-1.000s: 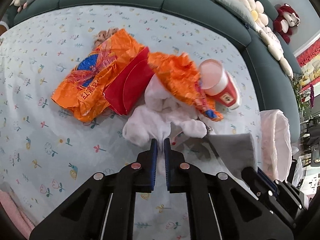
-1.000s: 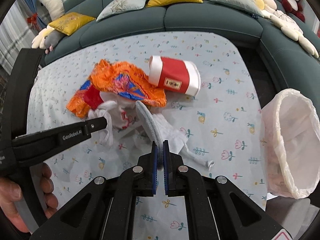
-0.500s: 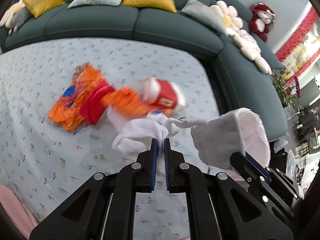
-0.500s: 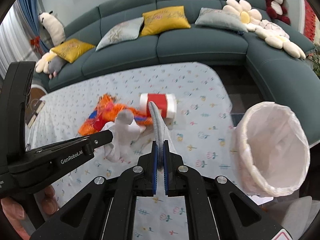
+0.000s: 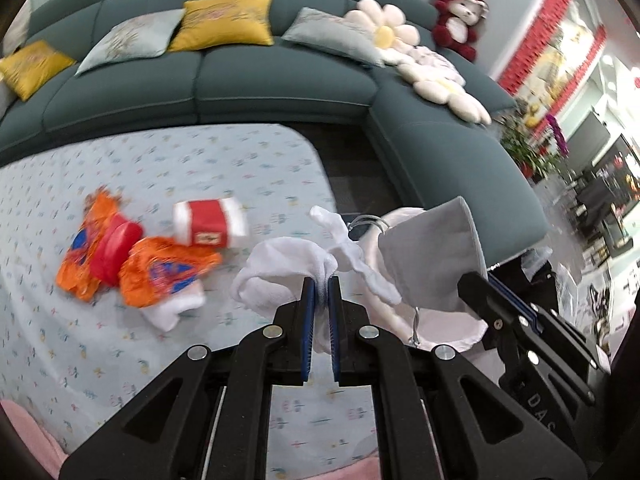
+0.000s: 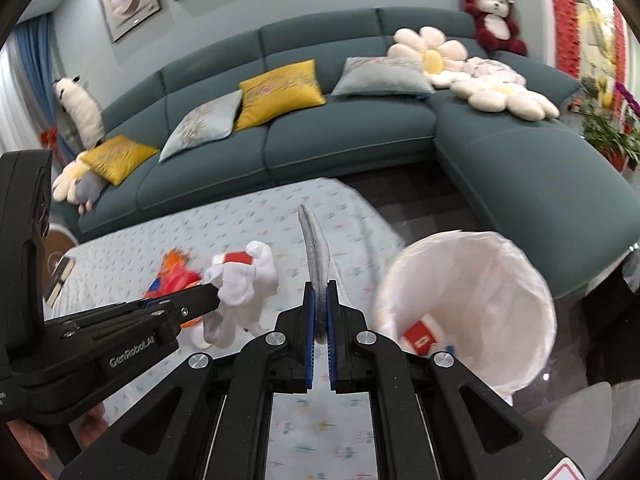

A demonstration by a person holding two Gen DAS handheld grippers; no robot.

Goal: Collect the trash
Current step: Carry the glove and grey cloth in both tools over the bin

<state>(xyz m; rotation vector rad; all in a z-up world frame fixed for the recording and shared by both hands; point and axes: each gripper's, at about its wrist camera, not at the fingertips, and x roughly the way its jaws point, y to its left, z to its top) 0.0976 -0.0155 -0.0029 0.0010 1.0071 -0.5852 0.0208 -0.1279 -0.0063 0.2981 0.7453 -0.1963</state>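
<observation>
Left wrist view: white tissue (image 5: 280,268) now airborne, nearer the bin (image 5: 448,328).

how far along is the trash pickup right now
Done: one red cup already lies inside the lined bin. In hand: the left gripper is shut on white tissue, the right gripper on a grey mask. Left on the table: orange wrappers, another red cup.

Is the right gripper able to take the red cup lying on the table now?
Probably not: the right gripper is shut on a grey mask, so its jaws are occupied. The red cup itself lies uncovered beside the orange wrappers.
</observation>
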